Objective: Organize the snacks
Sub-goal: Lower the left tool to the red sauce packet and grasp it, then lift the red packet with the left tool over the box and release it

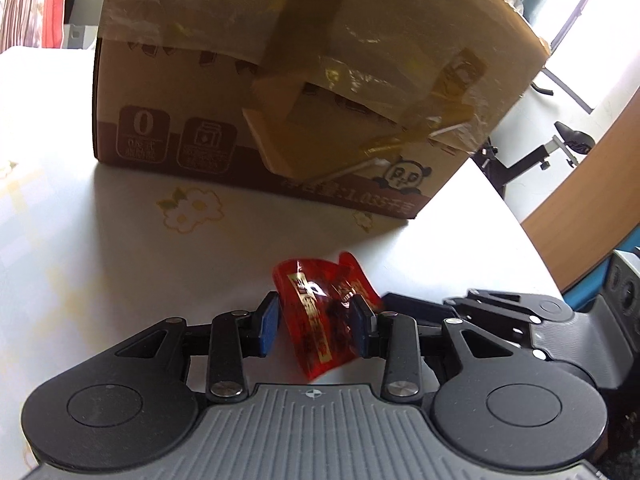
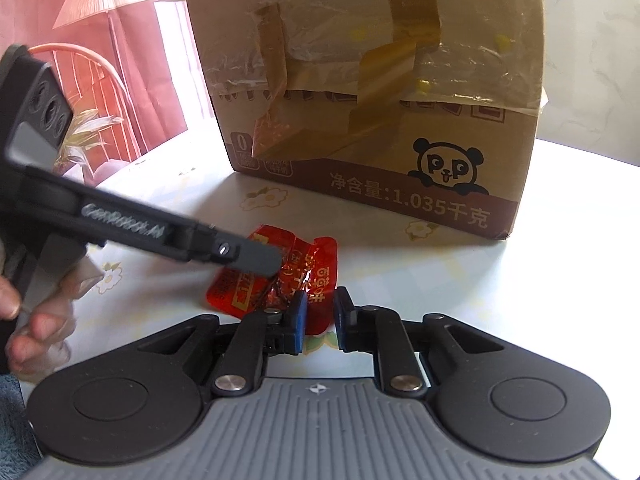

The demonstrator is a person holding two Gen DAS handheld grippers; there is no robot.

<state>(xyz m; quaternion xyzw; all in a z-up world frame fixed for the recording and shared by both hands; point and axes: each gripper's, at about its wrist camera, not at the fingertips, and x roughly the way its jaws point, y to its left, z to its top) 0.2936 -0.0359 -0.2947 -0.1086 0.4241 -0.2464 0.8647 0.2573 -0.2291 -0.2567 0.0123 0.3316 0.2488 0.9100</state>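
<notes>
L gripper [image 1: 316, 320] is pinching the red snack packet [image 1: 320, 312], blue pads [image 1: 267, 322] pressed on both sides so the wrapper bows up between them and curls over at 12 o'clock; the packet's lower end hangs back toward the cam at 6. From the R wrist cam the same packet [image 2: 316, 264] sits at centre frame, low over the table [image 2: 520, 300], w/ the L gripper's black finger [image 2: 256, 258] coming in from 9 o'clock across its upper part. R gripper [image 2: 320, 322] sits at 6 o'clock of the packet, jaws nearly together; the packet's near edge reaches down into the narrow gap and touches the left pad [image 2: 299, 320], but can't tell whether both pads actually press it. Cardboard box [image 2: 372, 92] w/ tape & a panda print stands at 12 o'clock of the packet, apart from it, on the white flowered tablecloth. A person's hand [image 2: 24, 312] grips the L gripper's handle at 9 o'clock. In the L cam the R gripper's linkage [image 1: 512, 308] shows at 3 o'clock, just beside the packet.
</notes>
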